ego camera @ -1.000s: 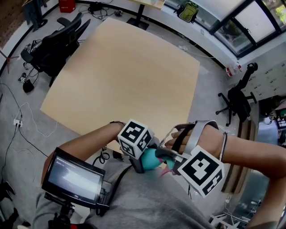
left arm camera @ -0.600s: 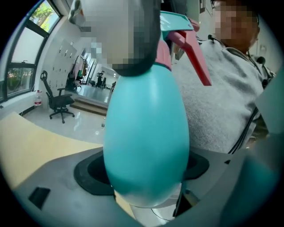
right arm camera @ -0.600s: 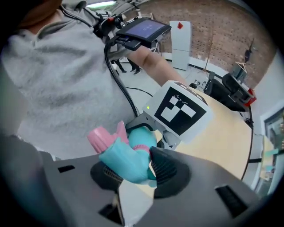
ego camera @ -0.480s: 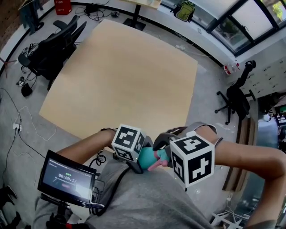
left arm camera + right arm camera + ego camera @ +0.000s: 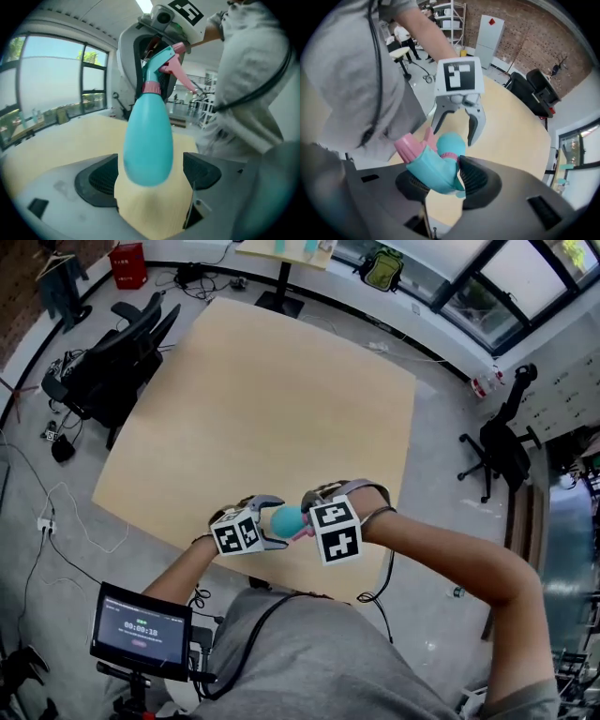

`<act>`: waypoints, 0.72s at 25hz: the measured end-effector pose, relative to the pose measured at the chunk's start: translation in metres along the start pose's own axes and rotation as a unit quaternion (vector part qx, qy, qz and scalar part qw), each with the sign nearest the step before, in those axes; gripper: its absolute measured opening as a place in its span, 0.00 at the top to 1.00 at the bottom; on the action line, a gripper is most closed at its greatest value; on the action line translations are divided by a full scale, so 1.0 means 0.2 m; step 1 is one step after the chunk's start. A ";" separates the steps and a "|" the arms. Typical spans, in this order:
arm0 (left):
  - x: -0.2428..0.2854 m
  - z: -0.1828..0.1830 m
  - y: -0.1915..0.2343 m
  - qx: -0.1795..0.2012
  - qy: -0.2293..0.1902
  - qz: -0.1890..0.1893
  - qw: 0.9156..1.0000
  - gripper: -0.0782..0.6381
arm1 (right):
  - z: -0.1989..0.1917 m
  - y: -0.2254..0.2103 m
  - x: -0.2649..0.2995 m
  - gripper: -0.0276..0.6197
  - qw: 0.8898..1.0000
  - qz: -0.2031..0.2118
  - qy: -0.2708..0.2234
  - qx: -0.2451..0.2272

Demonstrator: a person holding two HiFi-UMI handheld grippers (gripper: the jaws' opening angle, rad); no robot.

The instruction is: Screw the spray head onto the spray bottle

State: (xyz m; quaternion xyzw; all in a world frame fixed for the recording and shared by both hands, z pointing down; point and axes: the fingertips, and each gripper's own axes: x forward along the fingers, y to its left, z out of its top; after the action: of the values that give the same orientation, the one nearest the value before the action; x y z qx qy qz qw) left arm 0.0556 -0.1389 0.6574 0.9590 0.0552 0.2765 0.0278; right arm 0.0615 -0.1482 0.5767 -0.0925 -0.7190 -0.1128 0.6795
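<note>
The teal spray bottle (image 5: 285,518) hangs on its side in the air over the near edge of the wooden table (image 5: 262,399). My left gripper (image 5: 265,532) is shut on its rounded body (image 5: 147,140), with one pad on each side. A teal spray head with a pink trigger (image 5: 165,63) sits on the bottle's pink collar (image 5: 151,87). My right gripper (image 5: 307,522) is shut on that spray head (image 5: 429,164), its pads on both sides. In the right gripper view the left gripper's fingers (image 5: 475,123) straddle the bottle body (image 5: 451,141).
A monitor (image 5: 141,626) on a stand sits low at the left, near the person's torso. Black office chairs (image 5: 112,362) stand left of the table, and another chair (image 5: 497,451) stands at the right. Cables (image 5: 42,521) trail over the floor.
Both grippers have carried the bottle away from the person's body, out over the table's near edge. The right gripper has turned about the spray head.
</note>
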 end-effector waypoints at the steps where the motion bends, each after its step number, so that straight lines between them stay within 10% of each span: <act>1: 0.02 -0.13 0.04 -0.017 0.011 0.037 0.999 0.31 | -0.04 -0.02 0.13 0.73 1.000 0.001 0.018 -0.003; 7: -0.08 -0.45 0.10 -0.140 -0.019 0.183 0.973 0.32 | -0.14 -0.12 0.49 0.73 0.997 -0.019 0.063 -0.038; 18: -0.44 -0.20 0.00 -0.175 -0.134 0.270 0.937 0.32 | -0.09 -0.11 0.43 0.57 0.995 -0.048 0.061 -0.059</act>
State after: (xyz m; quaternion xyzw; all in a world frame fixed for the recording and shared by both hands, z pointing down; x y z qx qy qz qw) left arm -0.0399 -0.1491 0.6439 0.9458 -0.2597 0.1483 0.1267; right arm 0.0678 -0.1771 0.6618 -0.0913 -0.6722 -0.1928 0.7090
